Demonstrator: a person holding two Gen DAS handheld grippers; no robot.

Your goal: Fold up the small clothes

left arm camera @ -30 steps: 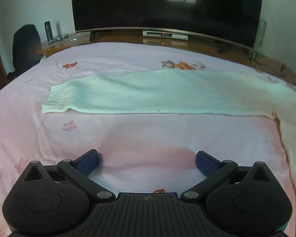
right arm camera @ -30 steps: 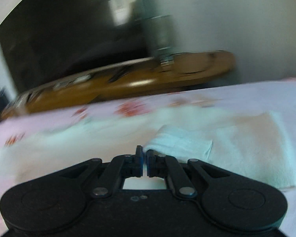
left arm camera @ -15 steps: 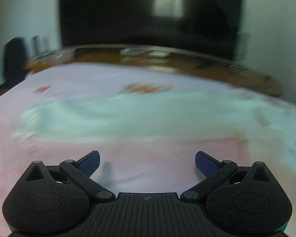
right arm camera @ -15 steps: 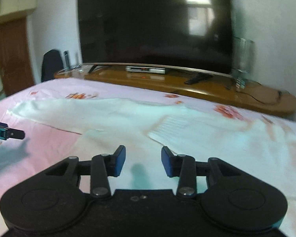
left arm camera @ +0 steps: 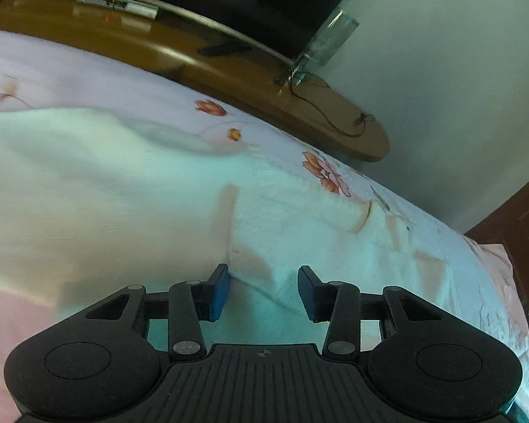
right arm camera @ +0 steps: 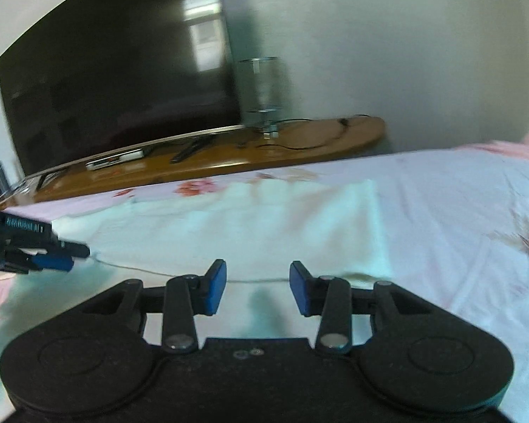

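White sweater [left arm camera: 105, 194] flat on bedspread [right arm camera: 458, 194]; left tool [left arm camera: 262, 287] closing over its fabric, right tool [right arm camera: 257, 287] part-spread, empty.

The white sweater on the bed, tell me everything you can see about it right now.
The white sweater is a pale, soft-looking knit lying flat on the pink floral bedsheet, spread wide with a sleeve folded across its body. A seam or fold line runs up it ahead of the left gripper, whose jaws are closing just above the fabric, pinching nothing yet. The right gripper hovers open over its near edge. Its surface looks smooth apart from shallow wrinkles.
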